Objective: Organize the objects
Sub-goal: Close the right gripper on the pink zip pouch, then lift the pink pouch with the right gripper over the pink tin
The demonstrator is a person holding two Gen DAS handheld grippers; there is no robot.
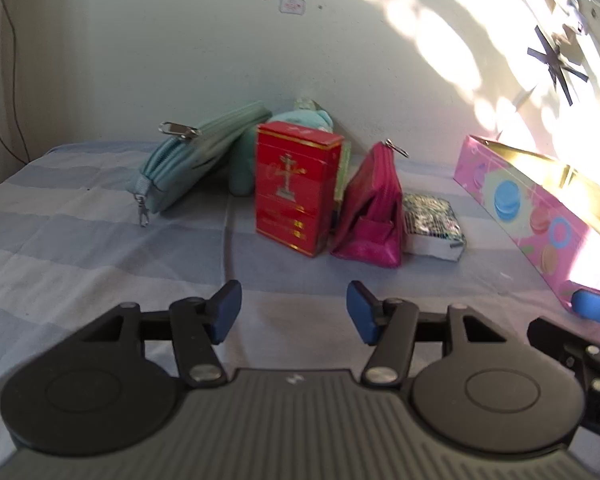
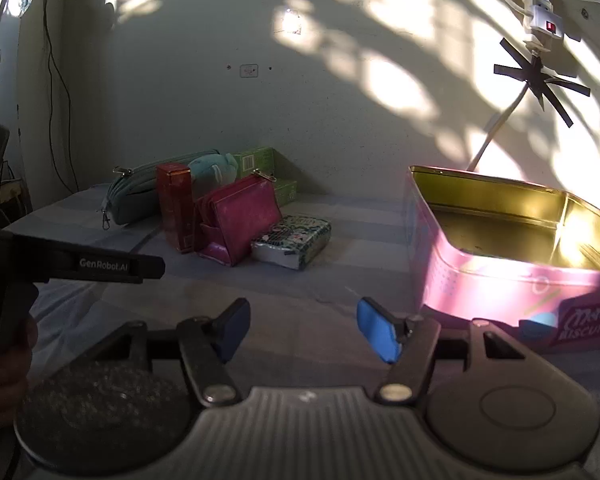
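left hand-held gripper spread wide, red box ahead, pink tin rightward

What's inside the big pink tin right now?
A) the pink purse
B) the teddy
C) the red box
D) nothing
D: the pink tin shows only its bare gold floor, while the red box and pink purse sit outside on the sheet.

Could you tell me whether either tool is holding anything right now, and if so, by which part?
Nothing is held. The left tool and right tool are both open and empty above the bedsheet.
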